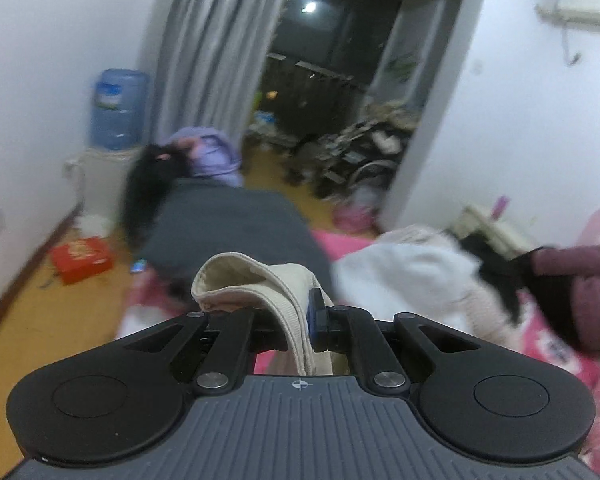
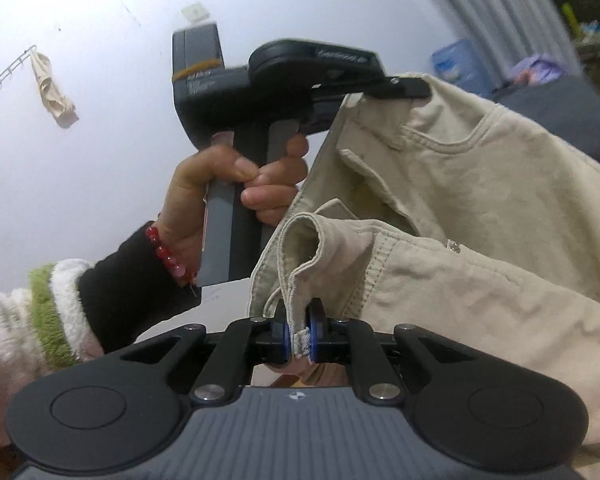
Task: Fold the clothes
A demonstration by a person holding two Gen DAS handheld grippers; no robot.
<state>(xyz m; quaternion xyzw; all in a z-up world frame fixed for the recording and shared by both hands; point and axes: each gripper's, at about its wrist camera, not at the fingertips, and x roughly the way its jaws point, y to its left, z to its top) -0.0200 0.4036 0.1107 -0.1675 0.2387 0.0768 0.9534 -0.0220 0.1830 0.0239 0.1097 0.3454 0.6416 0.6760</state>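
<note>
A pair of beige trousers (image 2: pixel 480 208) hangs in the air between my two grippers. My right gripper (image 2: pixel 299 330) is shut on a fold of its waistband edge. My left gripper (image 1: pixel 300 314) is shut on another part of the same beige cloth (image 1: pixel 260 280), which loops over the fingers. In the right wrist view the left gripper (image 2: pixel 396 86) shows from the side, held in a hand, clamping the trousers' top corner. The trousers' legs drop out of view to the lower right.
Below lies a bed with a pink sheet (image 1: pixel 348 244), a dark grey cloth (image 1: pixel 236 224) and a pile of white and dark clothes (image 1: pixel 420 276). A water dispenser (image 1: pixel 116 112), a red box (image 1: pixel 82 260) and a cluttered doorway (image 1: pixel 340 120) stand beyond.
</note>
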